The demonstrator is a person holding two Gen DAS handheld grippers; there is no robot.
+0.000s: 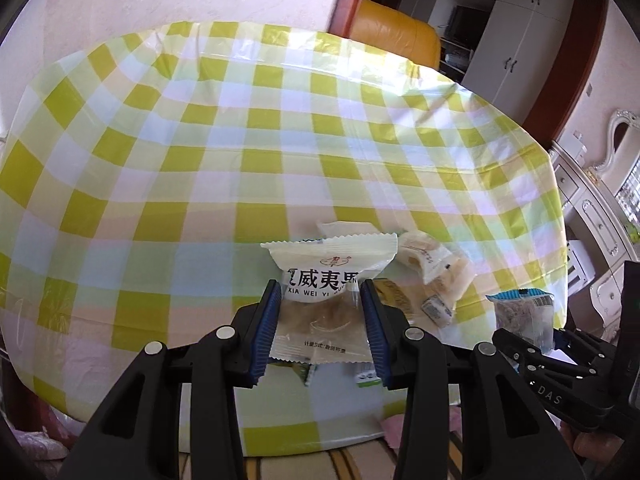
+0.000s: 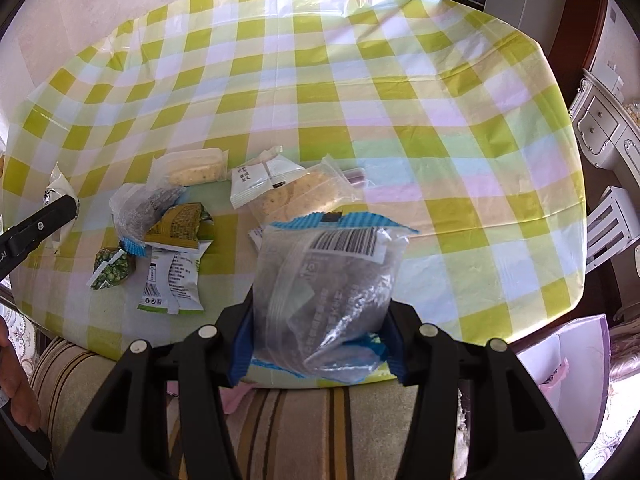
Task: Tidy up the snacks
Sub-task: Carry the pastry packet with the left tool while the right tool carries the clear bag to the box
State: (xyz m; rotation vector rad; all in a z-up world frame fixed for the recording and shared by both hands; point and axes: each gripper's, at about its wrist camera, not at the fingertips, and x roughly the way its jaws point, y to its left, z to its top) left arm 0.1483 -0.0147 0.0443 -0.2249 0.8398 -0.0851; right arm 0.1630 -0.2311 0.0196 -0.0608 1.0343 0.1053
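1. Snacks in both tools: left tool [image 1: 320, 300] pinching a white packet [image 1: 326, 268] printed with black characters, blue pads pressed on its two side edges, packet lifted clear of the worktop [image 1: 240, 140].
2. Long axis of that white packet running straight out along the fingers, crimped top edge farthest from the tool, clear lower half with a brownish filling sitting between the pads.
3. Right tool [image 2: 320, 320] clamped on a clear pouch with blue crimped ends [image 2: 328, 276], barcode label facing up, dark contents inside; pouch likewise pointing away from the tool and held above the near edge of the worktop.
4. Beyond the tools, remaining snacks heaped near that same edge: a cracker bag [image 2: 296, 196], a white sachet [image 2: 256, 182], a pale wafer pack [image 2: 196, 170], a green pea packet [image 2: 112, 268], a white-and-green packet [image 2: 172, 280] and an olive-green wrapper [image 2: 178, 226], some overlapping.
5. Heap lying ahead and to the left of the right tool, and ahead and slightly right of the left tool; so between the two, nearer the left.
6. Far half of the green-checked cloth bare, well apart from the heap; likely set-down room for both packets, straight ahead along each packet's axis.
7. Destination for sorting not shown; no tray or box visible.
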